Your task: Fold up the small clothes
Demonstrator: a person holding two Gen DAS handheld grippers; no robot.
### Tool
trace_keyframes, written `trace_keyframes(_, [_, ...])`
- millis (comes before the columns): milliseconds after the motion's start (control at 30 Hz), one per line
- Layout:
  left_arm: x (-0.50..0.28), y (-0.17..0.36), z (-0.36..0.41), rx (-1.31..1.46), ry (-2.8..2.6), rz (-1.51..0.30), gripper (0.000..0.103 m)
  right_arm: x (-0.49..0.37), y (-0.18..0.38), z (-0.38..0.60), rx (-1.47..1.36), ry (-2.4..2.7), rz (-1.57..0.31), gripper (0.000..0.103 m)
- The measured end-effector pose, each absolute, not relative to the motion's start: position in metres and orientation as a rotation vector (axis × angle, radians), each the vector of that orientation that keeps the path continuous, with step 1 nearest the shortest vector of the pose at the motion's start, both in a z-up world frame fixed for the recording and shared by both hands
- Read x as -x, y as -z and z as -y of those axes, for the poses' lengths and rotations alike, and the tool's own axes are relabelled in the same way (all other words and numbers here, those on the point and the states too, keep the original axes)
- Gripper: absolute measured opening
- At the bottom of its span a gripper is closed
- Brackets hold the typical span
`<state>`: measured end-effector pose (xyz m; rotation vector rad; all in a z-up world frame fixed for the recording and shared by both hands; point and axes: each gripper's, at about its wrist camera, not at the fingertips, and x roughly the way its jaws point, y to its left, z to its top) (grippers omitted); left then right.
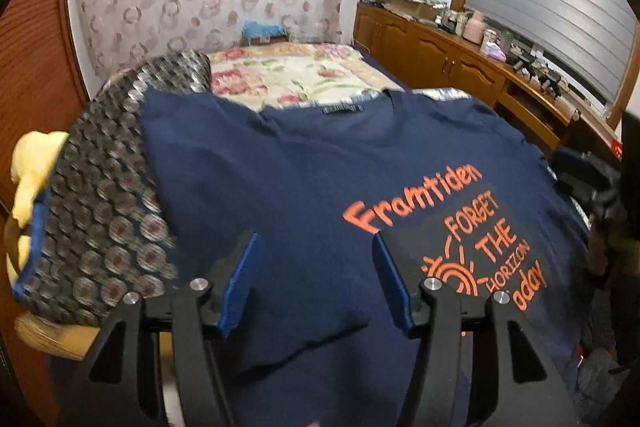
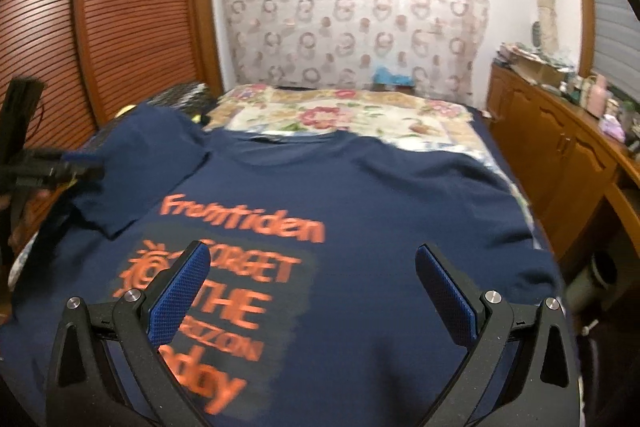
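Note:
A navy T-shirt (image 1: 304, 171) with orange lettering lies front-up and spread flat on the bed, collar toward the far wall. One sleeve (image 2: 140, 167) is folded inward over the chest. My left gripper (image 1: 316, 267) hovers over that folded sleeve near the shirt's left side. It is open, and its blue pads (image 1: 240, 287) grip nothing. It also shows as a dark blur at the left edge of the right wrist view, left gripper (image 2: 56, 167). My right gripper (image 2: 310, 267) stands wide open over the T-shirt (image 2: 380, 207), beside the print, holding nothing. In the left wrist view the right gripper (image 1: 588, 183) shows at the right edge.
A floral bedspread (image 2: 320, 115) covers the bed beyond the collar. A grey patterned blanket (image 1: 108, 219) and something yellow and soft (image 1: 28, 179) lie left of the shirt. A wooden cabinet (image 2: 560, 155) with clutter runs along the right; louvred wooden doors (image 2: 132, 19) stand on the left.

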<state>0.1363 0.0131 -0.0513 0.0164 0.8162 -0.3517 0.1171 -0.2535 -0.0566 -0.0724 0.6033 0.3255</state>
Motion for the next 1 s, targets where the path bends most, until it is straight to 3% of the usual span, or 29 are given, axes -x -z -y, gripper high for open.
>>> trace_keyframes(367, [-0.143, 0.082, 0.011, -0.020, 0.364, -0.882, 0.057, -0.139, 0.058, 0.349, 0.093, -0.179, -0.665, 0.098])
trace_keyframes(533, [-0.145, 0.090, 0.017, -0.022, 0.362, -0.908, 0.057, -0.158, 0.074, 0.385, 0.052, -0.159, -0.753, 0.077])
trace_keyframes(733, [-0.144, 0.091, 0.020, -0.050, 0.359, -0.903, 0.057, -0.174, 0.090, 0.419, 0.000, -0.139, -0.837, 0.067])
trace_keyframes(900, [-0.145, 0.093, 0.024, -0.071, 0.348, -0.884, 0.057, -0.182, 0.095, 0.437, -0.051, -0.128, -0.859, 0.066])
trace_keyframes(1000, [-0.146, 0.095, 0.030, -0.093, 0.344, -0.880, 0.062, -0.186, 0.098, 0.445, -0.085, -0.133, -0.876, 0.066])
